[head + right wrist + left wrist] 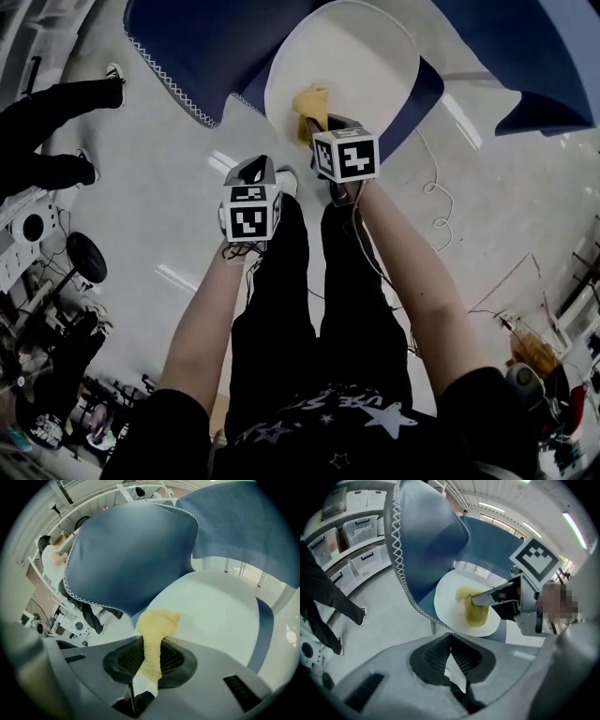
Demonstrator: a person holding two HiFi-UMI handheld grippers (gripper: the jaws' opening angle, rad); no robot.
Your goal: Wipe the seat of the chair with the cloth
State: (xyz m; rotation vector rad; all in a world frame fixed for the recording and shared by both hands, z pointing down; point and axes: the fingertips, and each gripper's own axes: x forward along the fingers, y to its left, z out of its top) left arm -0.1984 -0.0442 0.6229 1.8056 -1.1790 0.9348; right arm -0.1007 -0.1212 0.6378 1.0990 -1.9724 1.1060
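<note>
Cloth (pixel 157 623) on chair seat (pixel 220 606)
Right gripper (pixel 150 656) pinches the cloth's near end, while the left gripper (pixel 450 658) is off the seat with its jaws together and empty.

I can read no word or number with certainty. The only print is on my black shirt (pixel 281 441), at 6 o'clock in the head view. It is a line of pale letters among white stars, too bent and small for me to spell.

The only signs are black-and-white square markers, which are patterns and not letters. They stand on the left cube (pixel 249 214) of my left gripper (pixel 450 638), near 10 o'clock, and on the right cube (pixel 345 156) of my right gripper (pixel 151 641), near 1 o'clock. The left gripper view shows one such marker at 2 o'clock.
</note>
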